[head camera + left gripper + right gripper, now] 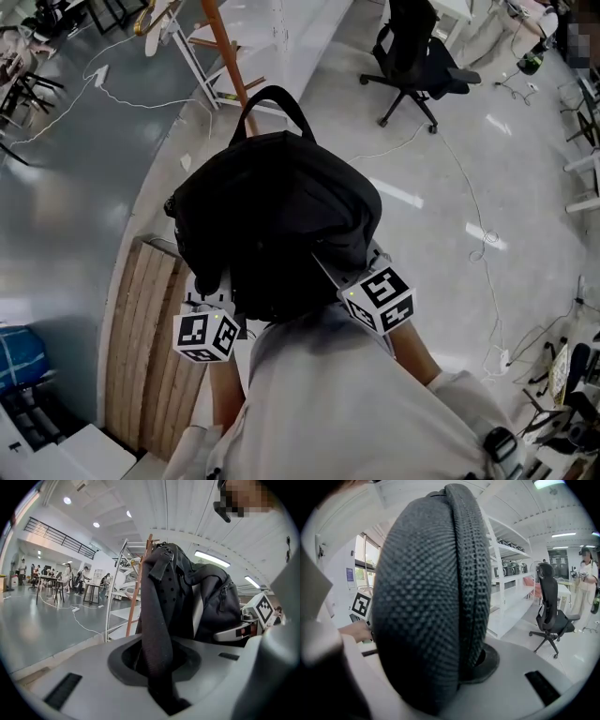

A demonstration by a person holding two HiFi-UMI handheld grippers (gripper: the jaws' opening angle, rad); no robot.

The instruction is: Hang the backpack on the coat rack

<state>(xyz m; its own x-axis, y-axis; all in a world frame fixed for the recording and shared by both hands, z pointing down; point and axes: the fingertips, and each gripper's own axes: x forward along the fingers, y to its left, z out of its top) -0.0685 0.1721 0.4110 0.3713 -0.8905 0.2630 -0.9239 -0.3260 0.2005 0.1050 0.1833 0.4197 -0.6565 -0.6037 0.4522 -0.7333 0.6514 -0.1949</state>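
A black backpack [277, 216] hangs in front of me, its top handle loop [272, 98] pointing away. Just beyond it stands the coat rack's orange wooden pole [230, 56], also in the left gripper view as the pole [139, 583]. My left gripper [158, 670] is shut on a flat black strap [157, 620] of the backpack. My right gripper [464, 667] is shut on a padded mesh shoulder strap [426, 602] that fills its view. In the head view only the marker cubes show, left [206, 335] and right [380, 298]; the jaws are hidden under the bag.
A black office chair [412, 61] stands at the back right. A wooden pallet [150, 347] lies at my left. White cables [122, 94] trail over the floor. White shelving [511, 573] runs along the right; a person [586, 583] stands beyond it.
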